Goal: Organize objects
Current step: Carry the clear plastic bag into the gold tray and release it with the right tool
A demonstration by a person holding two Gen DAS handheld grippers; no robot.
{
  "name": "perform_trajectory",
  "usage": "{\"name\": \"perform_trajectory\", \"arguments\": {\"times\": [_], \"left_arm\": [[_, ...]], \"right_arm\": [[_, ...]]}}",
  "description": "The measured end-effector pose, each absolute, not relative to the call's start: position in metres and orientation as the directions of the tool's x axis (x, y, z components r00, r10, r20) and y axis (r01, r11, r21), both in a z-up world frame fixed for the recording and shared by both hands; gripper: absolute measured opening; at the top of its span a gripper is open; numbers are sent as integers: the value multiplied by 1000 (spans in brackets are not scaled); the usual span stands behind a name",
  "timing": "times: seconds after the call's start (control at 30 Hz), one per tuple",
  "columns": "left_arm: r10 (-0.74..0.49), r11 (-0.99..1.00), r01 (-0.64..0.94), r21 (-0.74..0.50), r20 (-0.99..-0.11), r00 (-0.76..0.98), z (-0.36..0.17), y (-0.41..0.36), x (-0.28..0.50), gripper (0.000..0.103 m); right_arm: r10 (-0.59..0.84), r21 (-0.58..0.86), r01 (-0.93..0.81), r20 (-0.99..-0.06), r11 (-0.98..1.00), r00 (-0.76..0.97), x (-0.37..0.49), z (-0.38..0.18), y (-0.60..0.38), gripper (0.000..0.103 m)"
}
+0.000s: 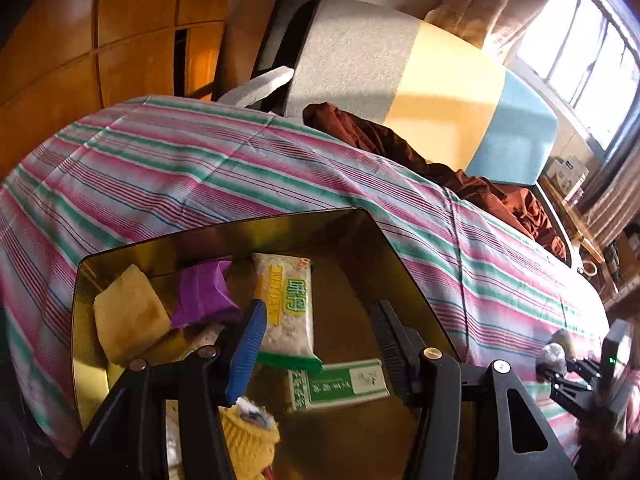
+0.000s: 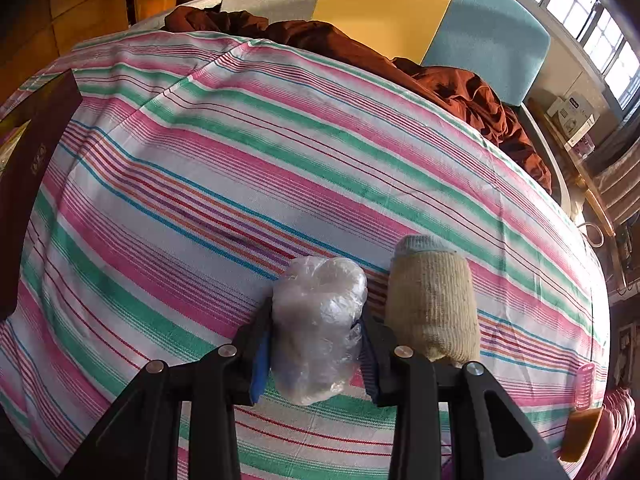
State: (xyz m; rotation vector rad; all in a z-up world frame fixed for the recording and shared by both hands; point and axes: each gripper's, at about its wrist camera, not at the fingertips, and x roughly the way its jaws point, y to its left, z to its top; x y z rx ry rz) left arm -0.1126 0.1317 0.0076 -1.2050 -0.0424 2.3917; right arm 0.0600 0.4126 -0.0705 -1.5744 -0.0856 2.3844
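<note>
The right gripper (image 2: 316,344) has its fingers clamped on a plastic-wrapped bundle (image 2: 320,328) over the striped bed (image 2: 200,168). The left gripper (image 1: 320,344) has its fingers apart above the gold tray (image 1: 360,240), at 9 o'clock from the bundle.

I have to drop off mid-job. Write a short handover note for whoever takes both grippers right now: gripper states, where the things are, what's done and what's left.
Left gripper: open, empty, over the gold box.
Right gripper: shut on the plastic-wrapped bundle, down by the striped bedsheet.
In the box: rice snack packet, green carton, purple packet, yellow pouch, yellow knitted item.
Still on the sheet: beige sock roll, right beside the bundle.
Left to do: probably bring the bundle to the box, then the sock roll.
</note>
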Motion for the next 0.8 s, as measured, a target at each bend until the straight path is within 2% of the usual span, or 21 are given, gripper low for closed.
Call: {"name": "perform_trajectory", "arguments": {"times": [0.07,0.33,0.6,0.73,0.8], "left_arm": [[416,-886,-420,-195,-734,-538,13,134,-89,62],[446,-851,-510,-129,-690,-570,16,140,-20,65],[434,-837,-545,-55,-674,-598,13,138,5,68],[431,-838,-543,-55,-678,-596,9,131,9,69],[424,-843,-536,-53,-678,-600,7,127,9,73]], "right_arm": [[268,-206,-201,-891,-958,-366,60,-70,411,36],[249,-174,-230,-901,-958,-356,62,-67,414,36],[268,-190,-242,-896,-952,-353,60,-66,401,36],[242,-161,-238,-899,-958,-364,60,-63,391,36],[226,-149,-227,-901,-963,-370,58,-62,381,36]]}}
